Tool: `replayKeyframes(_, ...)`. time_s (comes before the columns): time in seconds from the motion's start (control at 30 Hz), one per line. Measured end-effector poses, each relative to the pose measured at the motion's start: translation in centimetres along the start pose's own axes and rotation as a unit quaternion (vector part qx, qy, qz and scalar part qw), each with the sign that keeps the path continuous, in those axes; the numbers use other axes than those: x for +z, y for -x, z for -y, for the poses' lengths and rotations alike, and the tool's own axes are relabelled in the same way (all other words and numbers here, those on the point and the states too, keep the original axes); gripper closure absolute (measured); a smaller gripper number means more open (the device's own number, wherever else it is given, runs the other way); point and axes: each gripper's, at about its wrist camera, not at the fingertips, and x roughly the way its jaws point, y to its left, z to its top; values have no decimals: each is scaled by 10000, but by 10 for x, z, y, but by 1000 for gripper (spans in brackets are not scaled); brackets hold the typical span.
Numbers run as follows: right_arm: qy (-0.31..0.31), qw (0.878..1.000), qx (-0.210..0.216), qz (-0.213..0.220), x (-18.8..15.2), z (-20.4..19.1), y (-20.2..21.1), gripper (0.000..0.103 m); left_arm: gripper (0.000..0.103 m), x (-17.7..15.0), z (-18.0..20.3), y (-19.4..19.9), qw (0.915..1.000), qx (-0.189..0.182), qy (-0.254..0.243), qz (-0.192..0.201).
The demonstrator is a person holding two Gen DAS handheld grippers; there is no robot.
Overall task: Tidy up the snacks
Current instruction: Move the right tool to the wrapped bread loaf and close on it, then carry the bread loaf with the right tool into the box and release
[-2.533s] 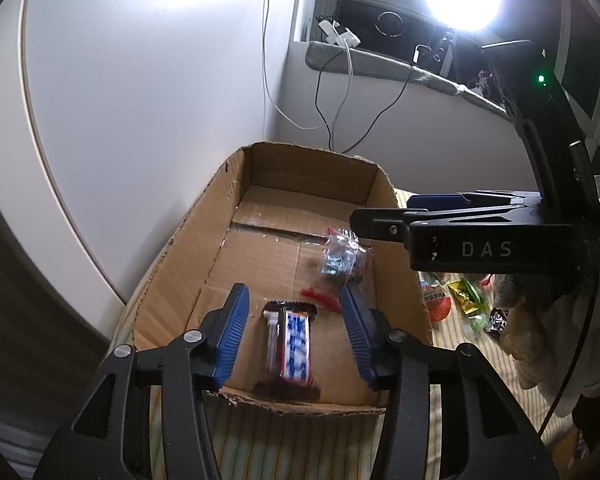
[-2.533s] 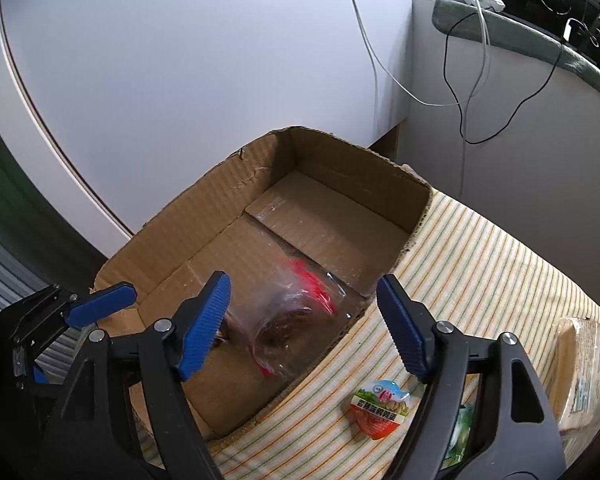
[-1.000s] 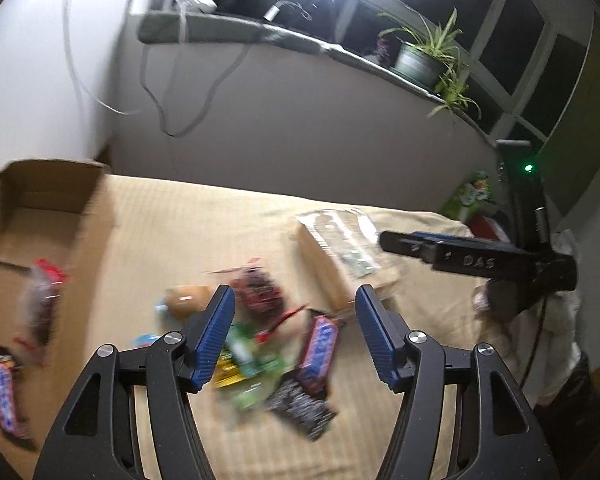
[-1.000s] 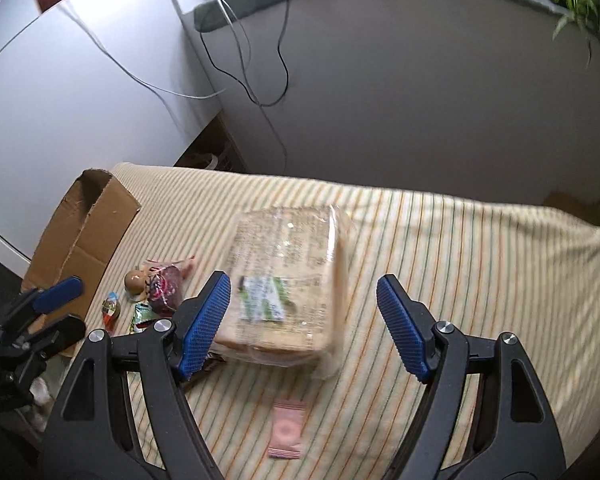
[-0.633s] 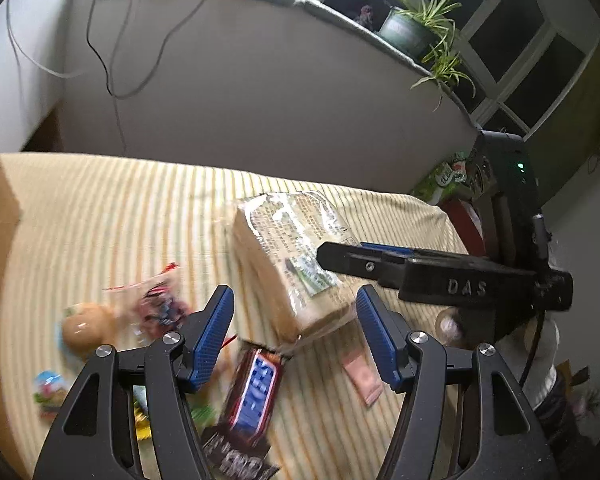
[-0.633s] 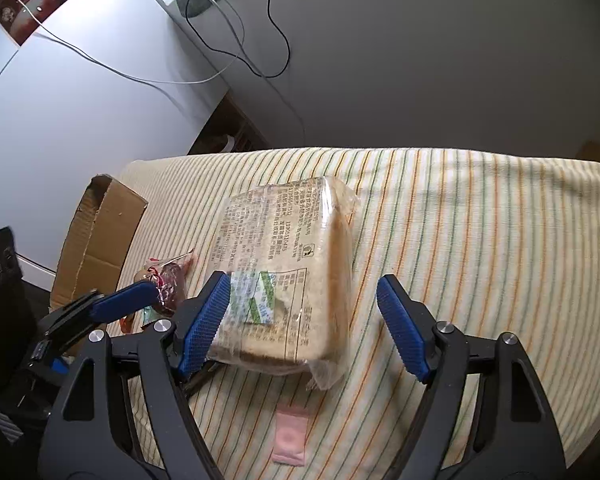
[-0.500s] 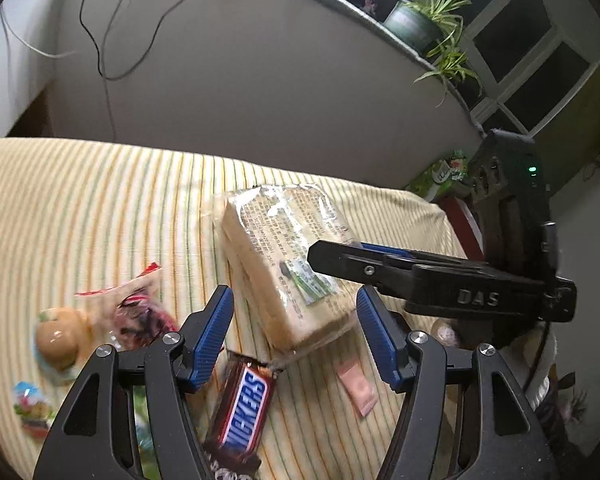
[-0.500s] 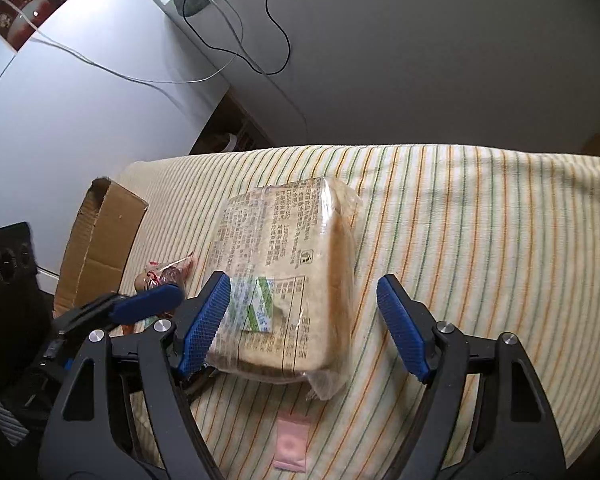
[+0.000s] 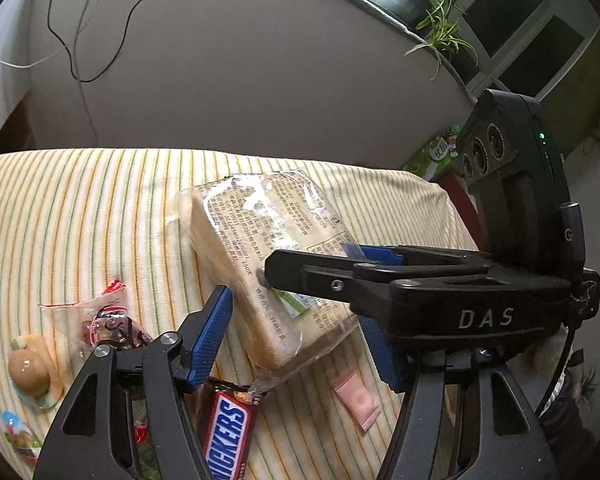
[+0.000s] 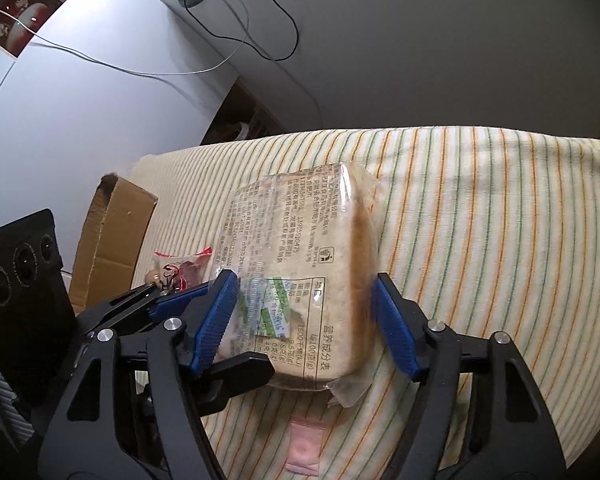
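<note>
Bagged sliced bread in clear printed plastic [image 10: 312,264] lies mid-frame on the striped yellow cloth [image 10: 480,216].
Right gripper [image 10: 304,320] straddles its near end, blue pads spread and just beside the wrapper; left gripper [image 9: 296,336] gapes around the same end. A Snickers bar [image 9: 228,436] and a small pink sachet [image 9: 356,400] lie in the lower frame.

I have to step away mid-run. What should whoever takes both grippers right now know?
Both grippers open around the bagged bread: right gripper straddles its near end, left gripper its corner; neither has closed.
Bread lies on the striped cloth.
The box stands at the cloth's left edge; its inside is out of view.
Left: Snickers, pink sachet, red-topped bag, burger candy, small packet.
</note>
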Motion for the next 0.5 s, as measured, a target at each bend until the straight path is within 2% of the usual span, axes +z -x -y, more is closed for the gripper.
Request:
replayKeyframes(0.27, -42, 10000, -10, 81, -7, 2, 10, 37, 40, -1, 8, 0, 9999, 14, -148, 34)
replayKeyframes(0.5, 1, 9995, 23, 300, -13, -4, 33, 37, 40, -2, 19, 20, 9992, 46, -310, 266)
